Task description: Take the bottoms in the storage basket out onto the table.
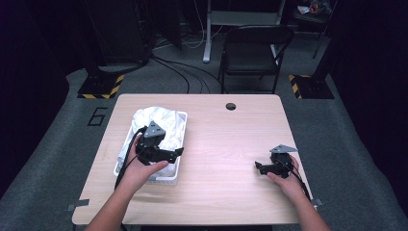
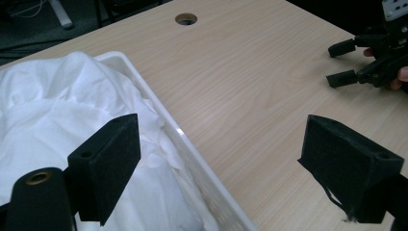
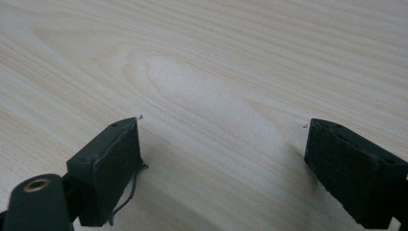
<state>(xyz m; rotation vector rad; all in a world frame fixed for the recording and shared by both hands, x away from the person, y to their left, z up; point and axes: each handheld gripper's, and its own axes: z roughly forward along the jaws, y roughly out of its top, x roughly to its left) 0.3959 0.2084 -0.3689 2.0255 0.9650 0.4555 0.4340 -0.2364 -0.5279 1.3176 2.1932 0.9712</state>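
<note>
The wooden table spreads in front of me, with a round cable hole near its far edge. On its left half sits a white basket, heaped with crumpled white cloth that rises over the rim. My left tongs hang above the basket's near right corner, jaws spread wide with nothing between them; one jaw stands over the cloth, the other over bare wood beyond the basket wall. My right tongs sit low over the table's right side, well apart from the basket, jaws likewise spread and empty, only wood grain beneath them.
</note>
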